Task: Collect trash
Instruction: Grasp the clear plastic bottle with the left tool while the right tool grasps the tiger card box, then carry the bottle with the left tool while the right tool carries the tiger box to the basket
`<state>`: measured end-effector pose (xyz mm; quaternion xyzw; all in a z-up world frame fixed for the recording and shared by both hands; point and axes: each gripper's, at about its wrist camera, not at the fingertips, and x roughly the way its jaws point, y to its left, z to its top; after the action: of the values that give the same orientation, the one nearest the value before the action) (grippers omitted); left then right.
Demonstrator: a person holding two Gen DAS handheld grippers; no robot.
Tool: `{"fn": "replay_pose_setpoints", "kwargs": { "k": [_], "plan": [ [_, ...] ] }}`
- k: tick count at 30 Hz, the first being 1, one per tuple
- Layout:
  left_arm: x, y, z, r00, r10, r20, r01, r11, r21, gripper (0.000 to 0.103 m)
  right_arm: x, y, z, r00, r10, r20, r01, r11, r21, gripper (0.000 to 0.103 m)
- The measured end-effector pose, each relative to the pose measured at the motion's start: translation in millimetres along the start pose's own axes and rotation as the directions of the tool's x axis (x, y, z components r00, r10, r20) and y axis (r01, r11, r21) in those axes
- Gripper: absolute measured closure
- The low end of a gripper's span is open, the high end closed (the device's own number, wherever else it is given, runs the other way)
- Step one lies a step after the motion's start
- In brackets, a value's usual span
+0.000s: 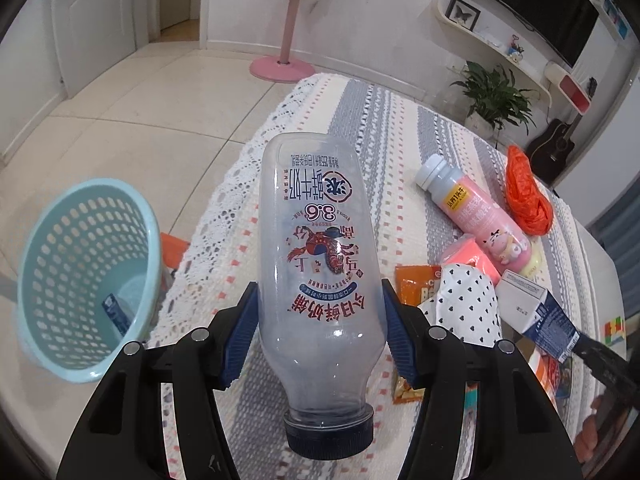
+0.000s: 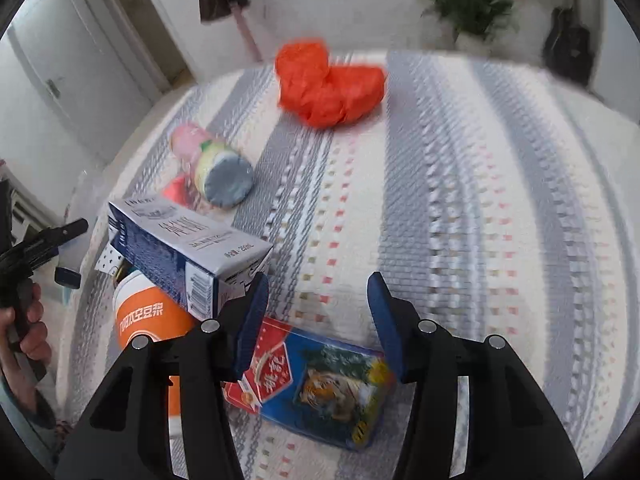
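Trash litters the striped tablecloth (image 2: 460,208), while the left gripper (image 1: 320,320) pinches a clear empty bottle (image 1: 320,264), cap toward the camera, above the table's near edge with the teal basket (image 1: 86,280) at left, and the right gripper (image 2: 318,320) hangs spread over a blue snack packet (image 2: 320,392).

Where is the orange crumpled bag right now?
In the right wrist view, the orange crumpled bag lies at the far end of the striped tablecloth, beyond the pink bottle.
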<state>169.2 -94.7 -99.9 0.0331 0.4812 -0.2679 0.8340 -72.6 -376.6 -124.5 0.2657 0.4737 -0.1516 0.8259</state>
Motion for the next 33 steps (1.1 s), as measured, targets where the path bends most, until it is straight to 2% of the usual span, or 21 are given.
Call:
{"fn": "replay_pose_setpoints", "kwargs": {
  "k": [2,5,10,12,14,16,22,26,29,33],
  "plan": [
    [-3.7,3.9,0.3,1.000,-0.002,0.003,0.002,1.000,-0.005,0.046,1.7,-3.6,-7.7,1.000,0.005,-0.029,-0.004,1.000,0.020,0.055],
    [-10.2,9.9,0.9,1.000,-0.003,0.015,0.003,1.000,-0.011,0.046,-14.7,-8.4,-34.4,0.997,0.067,-0.028,-0.066,0.997,0.038,0.055],
    [-16.8,14.6,-0.7,1.000,-0.002,0.028,0.002,1.000,0.003,0.046,-43.5,-3.1,-92.4,0.993,0.119,-0.027,-0.118,0.992,0.044,0.053],
    [-17.6,15.7,-1.9,1.000,-0.002,0.028,0.002,1.000,0.004,0.046,-50.4,3.6,-110.0,0.988,0.150,-0.020,-0.149,0.988,0.036,0.044],
    [-18.8,17.5,-3.0,1.000,-0.003,0.029,0.003,1.000,0.003,0.046,-54.4,14.1,-123.0,0.988,0.155,-0.002,-0.155,0.988,0.020,0.027],
    [-21.3,19.0,-4.4,0.999,-0.007,0.033,0.007,1.000,0.005,0.046,-51.5,24.4,-127.1,0.992,0.125,0.004,-0.125,0.992,0.002,0.025],
    [-32.4,22.0,-8.5,0.998,-0.002,0.055,0.000,0.999,0.040,0.046,-32.9,56.2,-124.7,0.998,-0.054,0.017,0.055,0.998,-0.043,0.026],
    [-44.5,27.7,-8.9,0.996,-0.001,0.087,-0.005,0.998,0.069,0.046,-26.3,67.0,-127.0,0.982,-0.188,0.027,0.190,0.978,-0.082,0.042],
    [-57.6,37.4,-9.3,0.993,-0.001,0.121,-0.008,0.997,0.080,0.046,-33.7,63.1,-128.5,0.977,-0.213,0.030,0.215,0.975,-0.063,0.044],
    [-75.0,56.5,-9.4,0.987,-0.005,0.160,-0.006,0.998,0.063,0.046,-70.1,67.7,-120.9,0.967,-0.221,0.130,0.225,0.974,-0.020,0.044]
  ]
}}
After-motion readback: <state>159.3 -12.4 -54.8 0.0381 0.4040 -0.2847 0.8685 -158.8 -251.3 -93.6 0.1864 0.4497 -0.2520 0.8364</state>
